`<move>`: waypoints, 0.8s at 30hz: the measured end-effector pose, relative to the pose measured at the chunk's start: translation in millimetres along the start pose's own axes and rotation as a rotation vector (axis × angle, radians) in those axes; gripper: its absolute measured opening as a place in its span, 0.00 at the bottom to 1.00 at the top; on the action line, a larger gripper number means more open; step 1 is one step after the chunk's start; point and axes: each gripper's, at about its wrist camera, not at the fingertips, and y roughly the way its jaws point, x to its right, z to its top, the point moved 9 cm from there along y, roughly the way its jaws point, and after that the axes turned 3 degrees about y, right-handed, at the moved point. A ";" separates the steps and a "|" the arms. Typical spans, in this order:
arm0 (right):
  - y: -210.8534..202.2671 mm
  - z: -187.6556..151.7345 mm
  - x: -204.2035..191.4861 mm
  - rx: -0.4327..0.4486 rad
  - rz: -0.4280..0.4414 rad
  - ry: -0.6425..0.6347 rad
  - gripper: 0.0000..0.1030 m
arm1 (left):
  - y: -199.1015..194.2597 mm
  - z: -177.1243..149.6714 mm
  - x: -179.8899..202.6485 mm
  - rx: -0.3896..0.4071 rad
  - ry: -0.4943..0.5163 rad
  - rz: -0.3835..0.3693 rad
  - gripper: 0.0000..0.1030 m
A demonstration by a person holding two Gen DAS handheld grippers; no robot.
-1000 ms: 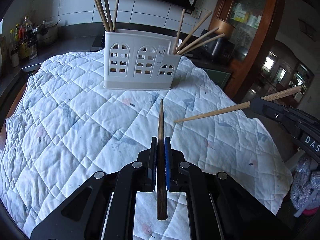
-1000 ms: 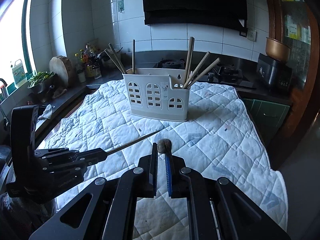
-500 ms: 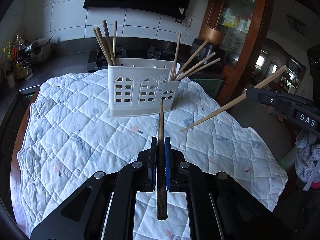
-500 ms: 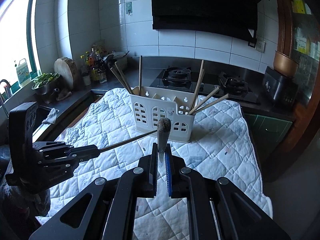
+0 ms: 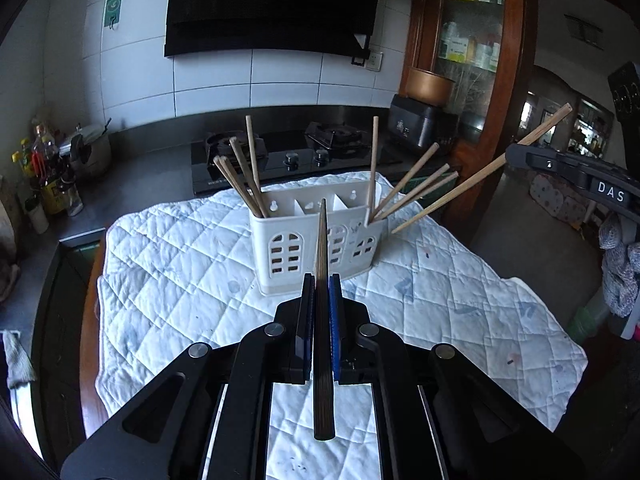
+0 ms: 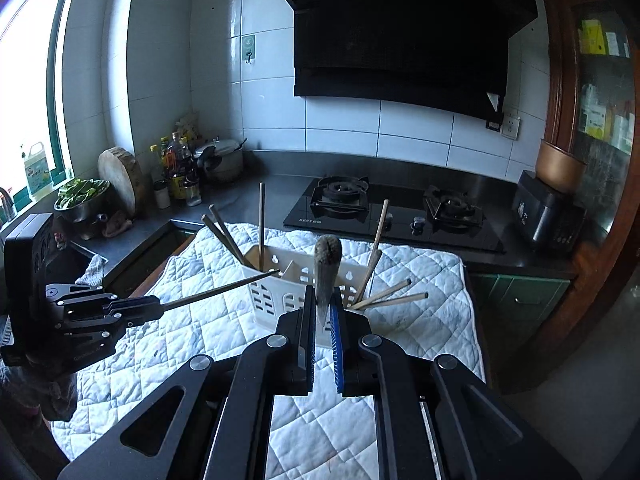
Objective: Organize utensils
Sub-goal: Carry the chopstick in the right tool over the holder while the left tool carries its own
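Note:
A white utensil holder [image 5: 316,240] with arched cut-outs stands on the quilted white cloth [image 5: 172,264]; it also shows in the right wrist view [image 6: 276,300]. Several wooden chopsticks lean in its left [image 5: 244,184] and right [image 5: 408,192] compartments. My left gripper [image 5: 321,284] is shut on a dark chopstick [image 5: 322,248] that points at the holder's middle. My right gripper [image 6: 322,296] is shut on a light chopstick [image 6: 327,268], seen end-on; in the left wrist view this chopstick [image 5: 476,178] slants toward the holder's right end, above the cloth.
A black gas hob [image 6: 392,212] and steel counter lie behind the cloth. Bottles [image 6: 178,168], a pot and a bowl of greens [image 6: 82,196] stand at the left. A wooden cabinet [image 5: 472,60] and a black appliance [image 6: 548,212] stand at the right.
Both grippers have risen and tilted, each with its chopstick. The holder now looks lower and farther in both views, its open top in sight.

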 end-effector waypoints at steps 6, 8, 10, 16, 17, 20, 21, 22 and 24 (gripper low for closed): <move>13.4 24.4 8.6 0.017 -0.021 0.010 0.07 | 16.9 22.6 -17.7 -0.089 0.048 0.015 0.05; 21.9 29.4 11.5 0.010 -0.029 0.013 0.07 | 25.1 26.9 -21.3 -0.134 0.073 0.030 0.05; 30.8 34.0 13.8 0.003 -0.039 0.011 0.07 | 32.0 30.4 -23.9 -0.171 0.114 0.072 0.05; 56.2 40.8 19.7 -0.024 -0.060 0.011 0.07 | 50.6 39.2 -30.2 -0.297 0.151 0.044 0.06; 59.9 41.4 21.0 -0.028 -0.063 0.012 0.07 | 54.1 39.9 -31.2 -0.319 0.155 0.042 0.06; 68.0 41.8 23.3 -0.037 -0.065 0.020 0.07 | 61.3 45.5 -32.6 -0.359 0.183 0.050 0.06; 70.0 42.0 24.3 -0.039 -0.067 0.021 0.07 | 63.0 49.3 -32.5 -0.366 0.183 0.049 0.06; 72.5 43.3 24.8 -0.041 -0.069 0.022 0.07 | 64.3 53.7 -32.8 -0.370 0.183 0.044 0.06; 76.9 44.1 25.4 -0.047 -0.074 0.021 0.07 | 67.1 62.0 -32.2 -0.372 0.187 0.032 0.06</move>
